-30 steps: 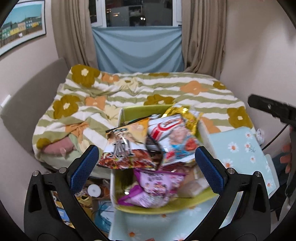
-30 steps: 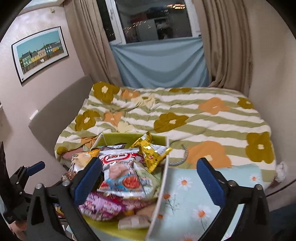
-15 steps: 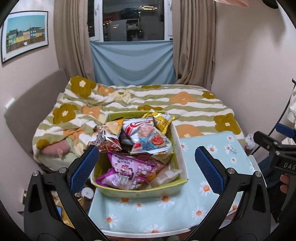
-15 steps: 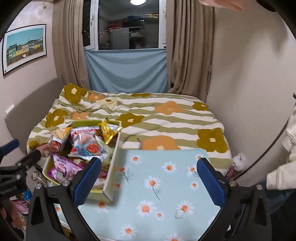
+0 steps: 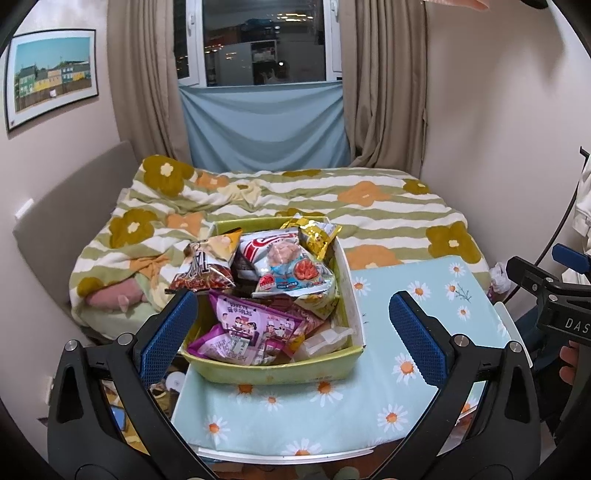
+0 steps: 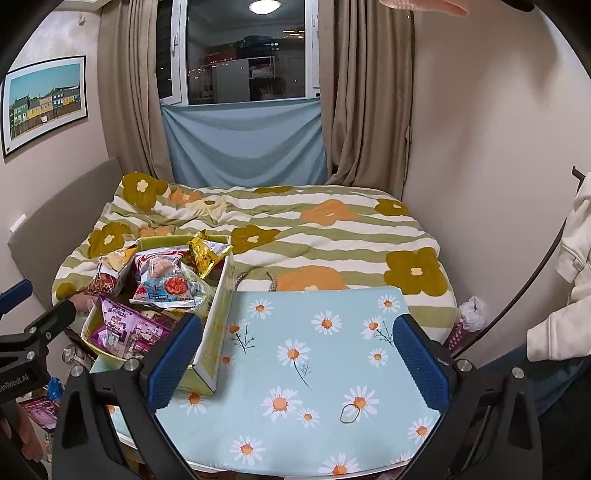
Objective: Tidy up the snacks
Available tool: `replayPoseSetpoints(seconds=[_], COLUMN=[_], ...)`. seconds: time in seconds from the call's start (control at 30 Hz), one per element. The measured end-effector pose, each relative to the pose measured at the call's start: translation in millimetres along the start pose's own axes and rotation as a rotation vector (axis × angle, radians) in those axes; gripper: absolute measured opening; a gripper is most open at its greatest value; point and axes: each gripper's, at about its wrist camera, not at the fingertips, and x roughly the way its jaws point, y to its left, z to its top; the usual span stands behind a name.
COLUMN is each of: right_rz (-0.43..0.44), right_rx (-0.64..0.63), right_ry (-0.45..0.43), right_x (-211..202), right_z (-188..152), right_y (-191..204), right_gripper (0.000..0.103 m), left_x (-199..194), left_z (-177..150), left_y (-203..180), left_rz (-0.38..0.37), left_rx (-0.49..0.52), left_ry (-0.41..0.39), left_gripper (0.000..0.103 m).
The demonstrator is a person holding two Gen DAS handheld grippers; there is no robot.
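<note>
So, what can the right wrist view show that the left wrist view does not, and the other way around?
Only the right wrist view shows a hair tie lying on the daisy tablecloth, a ceiling lamp reflected in the window, and the left gripper's side. Only the left wrist view shows a pale wrapped snack in the box's near right corner, and the right gripper's side. Both show the green box heaped with snack bags, the purple bag at the front, the flowered bed and the framed picture.

My frames: sharp, evenly lit by ceiling lamp (image 6: 264, 5) reflected in dark window (image 6: 245, 55); soft wall shadows, strong fisheye edge curvature, black corner vignetting
</note>
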Motion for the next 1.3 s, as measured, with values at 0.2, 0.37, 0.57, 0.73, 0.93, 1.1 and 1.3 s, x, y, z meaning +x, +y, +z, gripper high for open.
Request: replayPoseSetpoints(seconds=[0.2, 0.37, 0.57, 0.73, 0.93, 1.1, 1.3], right_rz=[0.006, 0.006, 0.004, 0.003, 0.003, 0.003, 0.002], right_rx=[-0.002, 0.002, 0.002, 0.000, 0.001, 0.002, 0.002], right_ry=[-0.001, -0.001, -0.002, -0.001, 0.001, -0.001, -0.001], right_x=[-0.9, -1.2, -0.4, -0.2, 0.0, 0.3, 0.1], right_z=[2.0, 2.9, 3.4, 4.2, 4.0, 4.0, 3.9], right_y=[2.4, 2.8, 2.0, 2.5, 2.5, 3.9, 2.4], right_gripper=[0.103, 0.103, 0.103, 0.103, 0.103, 0.103, 0.103], left_x=[-5.3, -5.7, -4.3, -3.9, -3.9, -3.8, -2.8], left_z=[-2.0, 1.0, 2.0, 2.2, 2.3, 2.1, 1.7], left_y=[-0.2, 1.4, 1.8, 4.1, 4.6, 4.8, 6.8], left_rz=[0.012, 0.013, 0.014, 0.012, 0.011, 0.011, 0.006], left_rx=[-0.005, -0.002, 0.001, 0.002, 0.001, 0.002, 0.002], left_ry=[-0.002, -0.004, -0.005, -0.002, -0.002, -0.002, -0.001], left_gripper=[0.103, 0.103, 0.103, 0.103, 0.103, 0.103, 0.103])
